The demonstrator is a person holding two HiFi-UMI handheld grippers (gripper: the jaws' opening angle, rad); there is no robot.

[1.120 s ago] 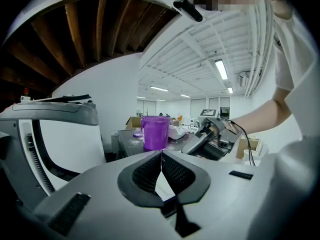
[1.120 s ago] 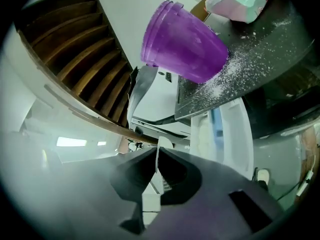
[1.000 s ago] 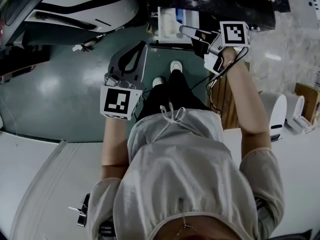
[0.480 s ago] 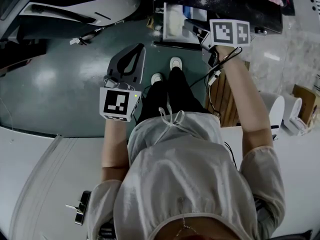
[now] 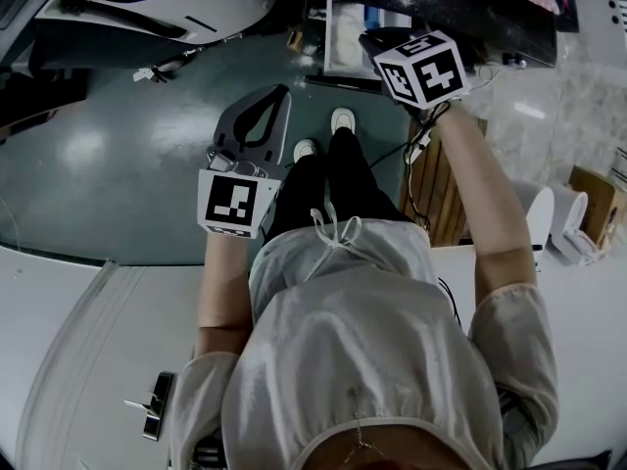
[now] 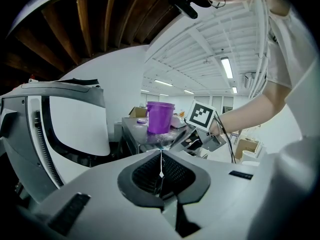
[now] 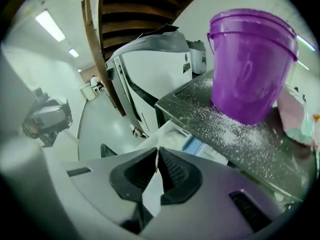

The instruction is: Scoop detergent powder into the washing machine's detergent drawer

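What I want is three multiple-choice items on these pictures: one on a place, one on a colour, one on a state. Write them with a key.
1. The bucket stands: A) on the floor; B) on the dark top; C) inside the drawer.
2. The bucket is: A) red; B) purple; C) yellow.
3. The right gripper is: A) shut on a scoop; B) wide open; C) shut, holding nothing.
Key: 1 B, it sits on the top with spilled powder round its base; 2 B, plainly purple in both gripper views; 3 C, its tips meet with nothing between.
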